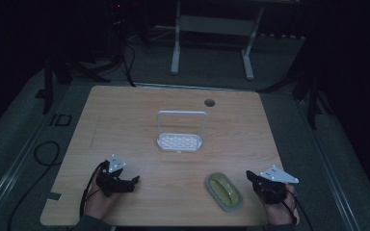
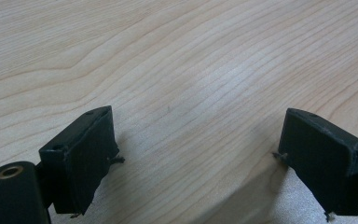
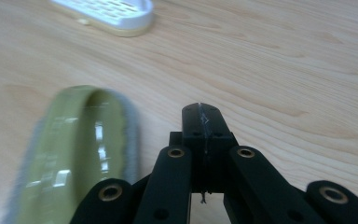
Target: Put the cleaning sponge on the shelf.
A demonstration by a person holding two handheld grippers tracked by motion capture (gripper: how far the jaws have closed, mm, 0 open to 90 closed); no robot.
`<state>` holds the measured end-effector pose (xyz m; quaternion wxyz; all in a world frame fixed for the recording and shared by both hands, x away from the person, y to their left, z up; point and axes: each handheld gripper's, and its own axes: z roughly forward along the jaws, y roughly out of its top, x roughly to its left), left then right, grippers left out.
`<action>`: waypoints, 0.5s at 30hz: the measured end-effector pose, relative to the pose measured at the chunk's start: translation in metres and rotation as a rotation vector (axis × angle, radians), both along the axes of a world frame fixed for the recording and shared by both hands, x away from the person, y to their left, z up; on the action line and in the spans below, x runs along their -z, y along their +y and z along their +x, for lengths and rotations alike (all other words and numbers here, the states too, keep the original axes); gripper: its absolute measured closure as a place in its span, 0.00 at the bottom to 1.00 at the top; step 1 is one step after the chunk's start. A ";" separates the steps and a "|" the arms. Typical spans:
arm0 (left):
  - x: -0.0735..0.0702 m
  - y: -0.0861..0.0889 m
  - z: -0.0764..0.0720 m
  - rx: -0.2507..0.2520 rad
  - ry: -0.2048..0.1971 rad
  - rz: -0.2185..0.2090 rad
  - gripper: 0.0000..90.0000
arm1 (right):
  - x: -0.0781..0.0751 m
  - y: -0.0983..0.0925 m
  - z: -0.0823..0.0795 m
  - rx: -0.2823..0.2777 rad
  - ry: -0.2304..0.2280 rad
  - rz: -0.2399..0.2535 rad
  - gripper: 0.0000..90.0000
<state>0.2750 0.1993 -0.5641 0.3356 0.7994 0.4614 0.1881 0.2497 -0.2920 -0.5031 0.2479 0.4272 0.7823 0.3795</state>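
Right hand-held gripper point(image 1: 253, 179): near right corner of the desk point(image 1: 125, 110), carried in a hand point(image 1: 282, 211). Jaws pressed flat together, pad against pad, nothing between them; in the right gripper view point(image 3: 200, 114) the tips meet in a single seam above bare wood.

Left hand-held gripper point(image 1: 130, 182): near left part of the desk, jaws spread wide, holding nothing; the left gripper view point(image 2: 193, 154) shows wood grain between the two black pads.

Brush point(image 1: 224, 190): oval, olive-green top with a grey fringe, lying flat on the desk just left of the right hand-held gripper, not touching it; seen blurred beside the jaws point(image 3: 74, 154).

Rack point(image 1: 180, 131): white, slotted base with an upright wire frame, standing mid-desk, well apart from both hand-held grippers; its base point(image 3: 105, 13) lies beyond the brush.
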 end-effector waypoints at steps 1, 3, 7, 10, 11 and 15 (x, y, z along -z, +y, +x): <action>0.000 0.000 0.000 0.000 0.000 0.000 0.12 | 0.000 0.000 0.000 0.000 0.000 0.000 1.00; 0.000 0.000 0.000 0.001 0.000 0.001 0.12 | -0.006 0.006 -0.007 -0.033 -0.001 -0.001 1.00; 0.000 0.000 0.000 -0.001 0.000 0.001 0.12 | -0.013 0.015 -0.016 -0.059 0.000 -0.021 1.00; 0.000 0.000 0.000 -0.001 0.000 0.000 0.12 | -0.016 0.022 -0.023 -0.093 -0.003 -0.021 1.00; 0.000 0.000 0.000 -0.001 0.000 0.000 0.12 | -0.017 0.024 -0.025 -0.102 -0.004 -0.021 1.00; 0.000 0.000 0.000 -0.002 0.000 0.000 0.12 | -0.020 0.033 -0.031 -0.143 0.002 -0.003 1.00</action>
